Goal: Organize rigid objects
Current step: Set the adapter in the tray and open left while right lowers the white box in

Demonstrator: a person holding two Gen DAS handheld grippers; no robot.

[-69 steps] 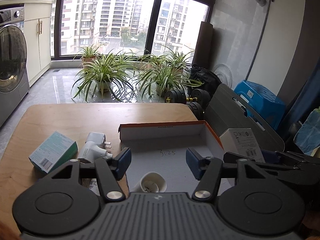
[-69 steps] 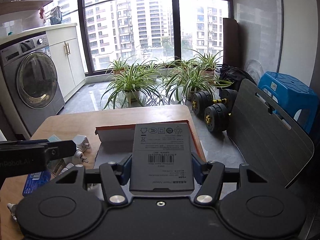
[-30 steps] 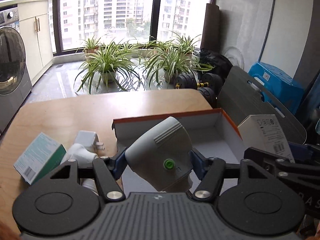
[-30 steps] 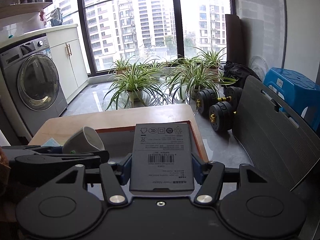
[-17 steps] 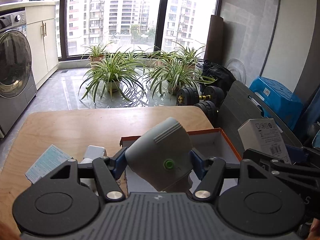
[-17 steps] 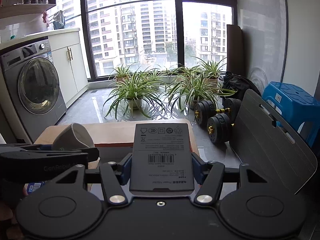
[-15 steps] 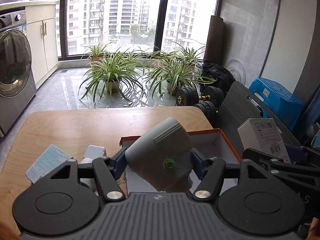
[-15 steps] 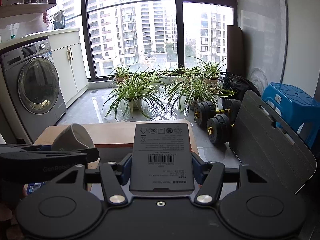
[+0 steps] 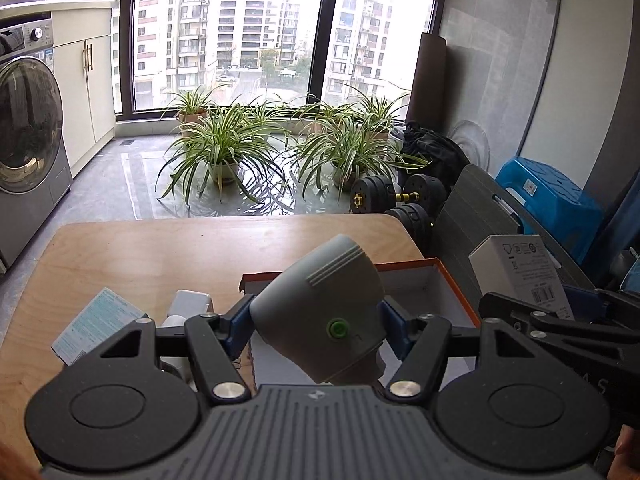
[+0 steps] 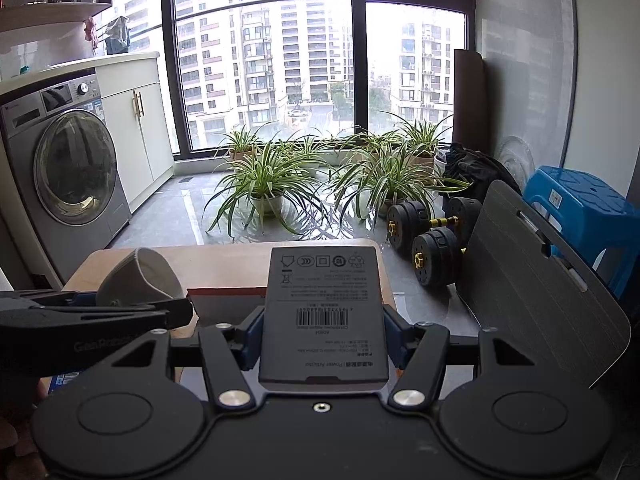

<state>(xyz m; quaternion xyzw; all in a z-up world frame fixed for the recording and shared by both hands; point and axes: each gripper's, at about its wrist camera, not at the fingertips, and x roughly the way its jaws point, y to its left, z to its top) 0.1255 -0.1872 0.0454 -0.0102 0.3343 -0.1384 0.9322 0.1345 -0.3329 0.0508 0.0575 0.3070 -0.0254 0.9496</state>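
Left wrist view: the left gripper point(image 9: 316, 330) is clamped on a grey gadget point(image 9: 320, 312), smooth and rounded plastic with three ridges and one green button.
Gadget place: held up over the box point(image 9: 448, 280), which is white card with an orange rim, on the wooden table point(image 9: 200, 248).
Table things: one blue-green carton point(image 9: 98, 326) and one white plug point(image 9: 190, 304), left of the box.
Right wrist view: the right gripper point(image 10: 323, 338) is clamped on one flat white carton point(image 10: 324, 316).
Carton writing: "Power Adapter", a barcode, small symbols; the rest is too small to read.
Left gripper side: printed letters, blurred.
Floor: two black dumbbells point(image 10: 436, 230).
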